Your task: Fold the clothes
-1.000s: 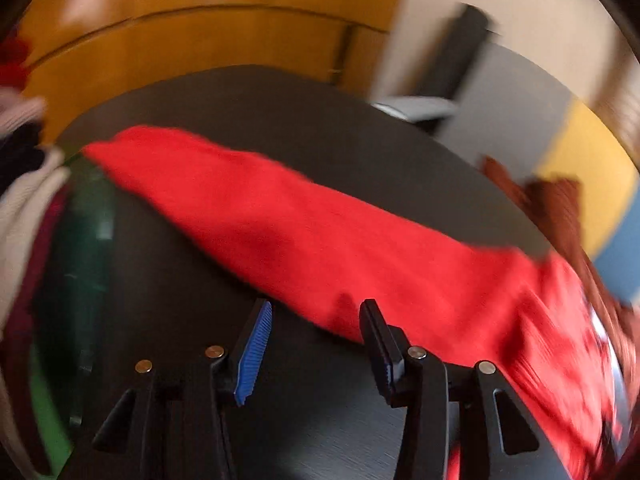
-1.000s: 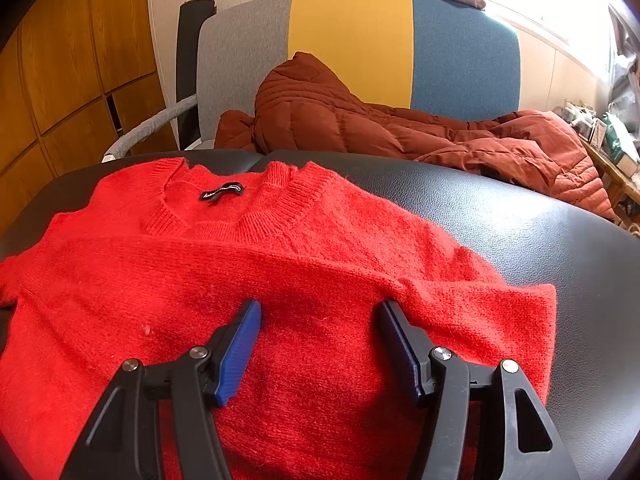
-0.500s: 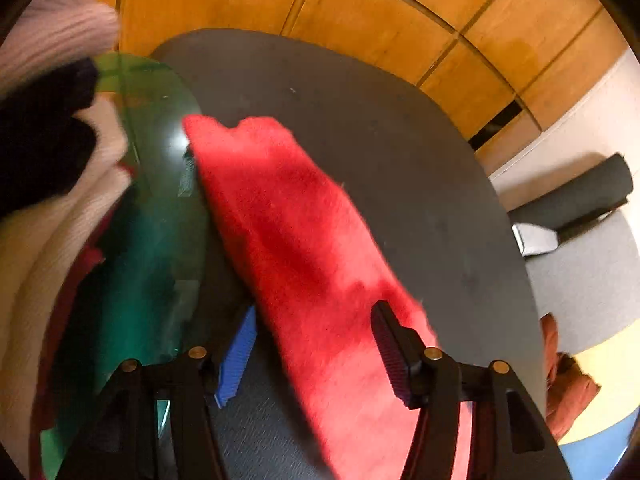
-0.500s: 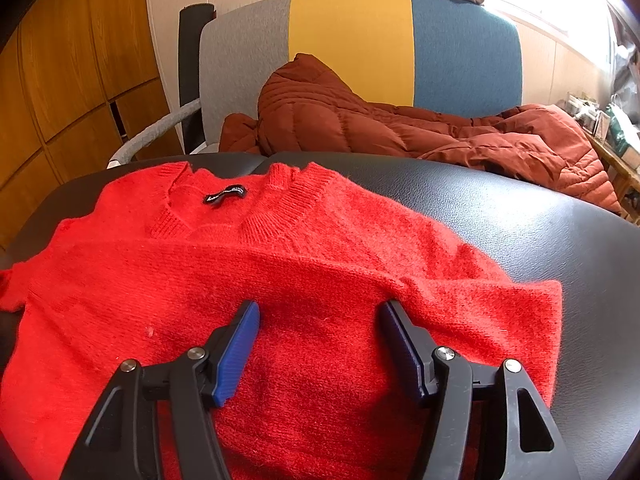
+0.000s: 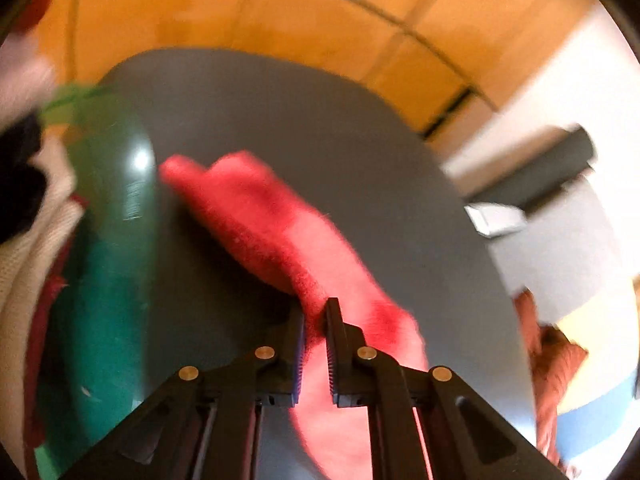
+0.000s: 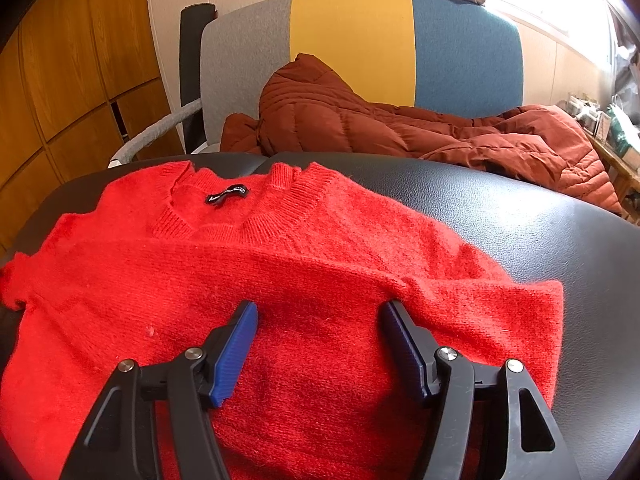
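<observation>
Sweater (image 6: 320, 280), red and fuzzy, lies spread on the black leather-like table (image 6: 540, 232) right under my tools, neckline and label away from me, one sleeve already laid across the chest. Nearest me, my left gripper (image 5: 315, 332) is pinched nearly together on a band of the knit, which I take for the other sleeve (image 5: 256, 216); the cloth trails from the jaws out toward its cuff beside a green basket (image 5: 112, 248) of other clothes. My right gripper (image 6: 320, 344) hovers low over the body of the sweater with its jaws wide apart, holding nothing. I judge the knit soft, light and limp: it will sag and stretch wherever it hangs unsupported, and the fuzzy surface should cling to itself rather than slide. A grip on a doubled edge, such as the cuff, the hem or the ribbed collar, should hold better than a pinch of single-layer fabric. Further off, a rust quilted jacket (image 6: 400, 128) lies on a grey, yellow and blue chair (image 6: 360, 40).
</observation>
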Motion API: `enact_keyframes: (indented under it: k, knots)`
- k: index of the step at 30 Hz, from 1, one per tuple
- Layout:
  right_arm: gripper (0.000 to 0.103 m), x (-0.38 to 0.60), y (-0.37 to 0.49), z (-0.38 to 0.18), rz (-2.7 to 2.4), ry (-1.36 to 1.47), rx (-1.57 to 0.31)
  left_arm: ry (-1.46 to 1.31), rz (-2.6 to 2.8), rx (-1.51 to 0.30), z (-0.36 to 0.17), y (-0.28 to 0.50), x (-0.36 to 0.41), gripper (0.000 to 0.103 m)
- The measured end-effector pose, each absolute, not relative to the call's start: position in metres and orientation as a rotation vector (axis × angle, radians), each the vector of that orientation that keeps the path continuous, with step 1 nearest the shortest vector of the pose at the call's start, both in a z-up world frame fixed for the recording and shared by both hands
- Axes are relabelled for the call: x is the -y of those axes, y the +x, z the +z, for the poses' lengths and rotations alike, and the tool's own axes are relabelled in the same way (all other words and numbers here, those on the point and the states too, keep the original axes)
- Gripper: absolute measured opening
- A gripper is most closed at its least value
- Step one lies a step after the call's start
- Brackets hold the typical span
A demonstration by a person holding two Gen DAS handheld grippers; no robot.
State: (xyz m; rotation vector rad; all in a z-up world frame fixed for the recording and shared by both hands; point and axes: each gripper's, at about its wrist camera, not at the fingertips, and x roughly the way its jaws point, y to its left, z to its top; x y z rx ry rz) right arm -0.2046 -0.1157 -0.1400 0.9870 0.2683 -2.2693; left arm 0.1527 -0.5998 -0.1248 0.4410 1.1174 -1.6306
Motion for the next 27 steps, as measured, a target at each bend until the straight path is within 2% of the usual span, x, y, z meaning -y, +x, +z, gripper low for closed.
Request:
enact_keyframes:
  k: [6,10,13,17,21,27]
  knots:
    - [0.066,0.117,-0.204,-0.140,-2.272,0.987,-0.279,0.490,-2.034,-1.020,-0.084,0.086,0.543,0.008]
    - [0.066,0.117,-0.204,-0.140,-2.272,0.987,-0.281,0.609,-2.271,-0.910,-0.075,0.023,0.476,0.008]
    - [0.067,0.117,-0.204,-0.140,-2.271,0.988,-0.278,0.724,-2.402,-0.801,-0.085,-0.020,0.425,0.008]
    - [0.067,0.116,-0.205,-0.140,-2.267,0.990,-0.269,0.880,-2.485,-0.720,-0.107,-0.040,0.364,0.014]
    - [0.067,0.116,-0.206,-0.140,-2.264,0.992,-0.263,0.919,-2.510,-0.737,-0.118,-0.014,0.339,0.018]
    - [0.067,0.116,-0.207,-0.139,-2.249,1.003,-0.258,0.943,-2.478,-0.672,-0.139,0.030,0.332,0.018]
